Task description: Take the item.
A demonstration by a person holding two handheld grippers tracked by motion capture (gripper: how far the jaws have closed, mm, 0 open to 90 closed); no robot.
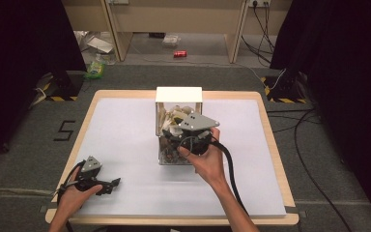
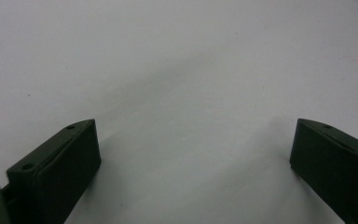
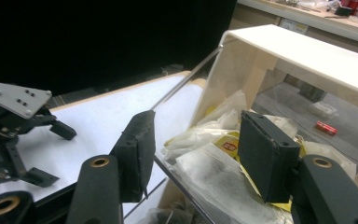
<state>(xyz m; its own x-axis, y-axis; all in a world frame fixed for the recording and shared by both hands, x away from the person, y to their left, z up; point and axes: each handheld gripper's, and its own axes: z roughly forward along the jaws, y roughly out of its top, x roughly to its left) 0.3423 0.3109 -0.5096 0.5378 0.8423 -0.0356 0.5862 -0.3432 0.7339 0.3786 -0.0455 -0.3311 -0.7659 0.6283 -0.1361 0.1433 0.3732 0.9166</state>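
Two grippers are in play, but the right gripper (image 3: 193, 154) alone is at the work: it is poised over the open top of the clear box (image 1: 160, 145) standing near the middle of the table (image 1: 125, 145). Its jaws stand apart at a moderate gap with nothing between them; in the right gripper view one jaw sits outside the box's transparent wall and the other over the contents. The tea bags (image 3: 214, 172) lie heaped inside the box, directly ahead of and below the jaws, loosely piled with no common long axis; a yellow tag (image 3: 227, 145) shows between the jaws. The coming move therefore appears to depend on shifting the gripper inward so that both jaws clear the wall before descending onto one sachet. The left gripper (image 1: 107, 186) rests low at the near left of the table, well apart from the box, with jaws spread wide over the bare white surface and holding nothing. The right hand (image 1: 207, 162) is clearly the nearer.
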